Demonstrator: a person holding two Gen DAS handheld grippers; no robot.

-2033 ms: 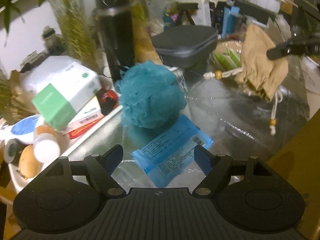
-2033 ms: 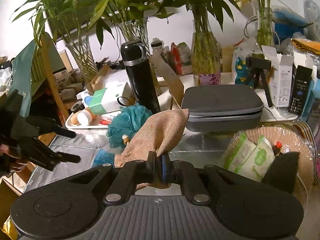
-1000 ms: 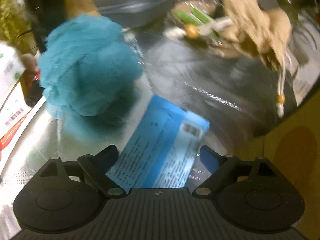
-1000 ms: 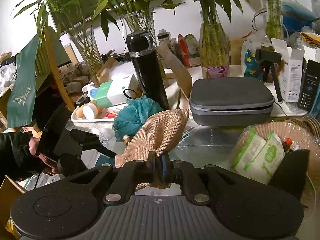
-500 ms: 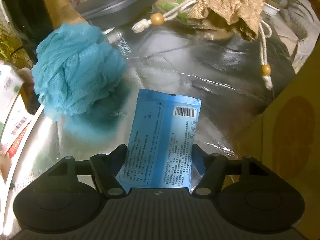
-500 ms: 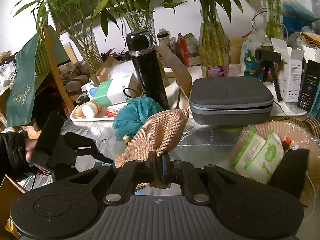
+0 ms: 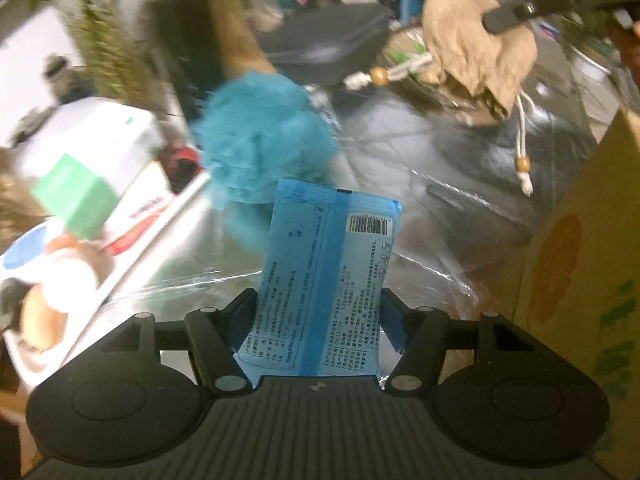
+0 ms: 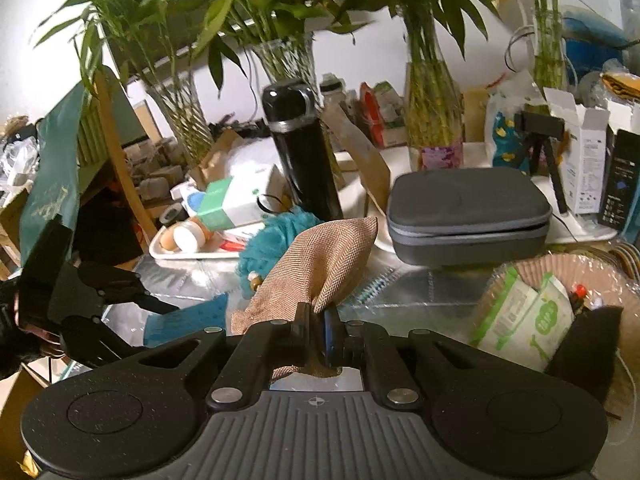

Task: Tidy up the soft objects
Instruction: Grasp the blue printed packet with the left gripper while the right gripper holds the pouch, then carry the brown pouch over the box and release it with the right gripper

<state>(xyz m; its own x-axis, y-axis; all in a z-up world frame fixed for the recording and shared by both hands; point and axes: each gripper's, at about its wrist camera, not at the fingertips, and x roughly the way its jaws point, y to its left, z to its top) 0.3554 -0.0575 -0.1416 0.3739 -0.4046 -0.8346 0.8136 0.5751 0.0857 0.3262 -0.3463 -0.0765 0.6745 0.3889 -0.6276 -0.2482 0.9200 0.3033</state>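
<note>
Fingers of the left gripper (image 7: 318,316) are clamping on the blue packet (image 7: 328,272), gripping its side edges so that it is standing up in the lower middle of the left wrist view, clear of the silvery counter (image 7: 440,208). From the right wrist view the same gripper (image 8: 132,320) is showing at the lower left with the packet (image 8: 184,318) sticking out from between its fingers.

Over on the other side, the right gripper (image 8: 318,330) is pinching a fold of the burlap pouch (image 8: 320,264), its fingers clenched tight on the cloth. In the left wrist view the pouch (image 7: 472,40) is hanging at the upper right, mouth downward, with its beaded cords (image 7: 522,152) dangling.

As for progress, I would say the sorting is only getting going. Two soft things are being held in the air and neither is sitting anywhere final yet. The teal puff (image 7: 264,136) is lying untouched on the counter in the middle of the left wrist view, just behind the packet, so that one looks to be waiting its turn. At the right of the right wrist view a basket (image 8: 600,280) is already holding two green-and-white packs (image 8: 524,316); whether those were put there as part of this job, I cannot tell. A cardboard box (image 7: 580,260) is filling the right edge of the left wrist view. My guess is the packet is heading for the pouch, though the box or basket could equally be the place.
</note>
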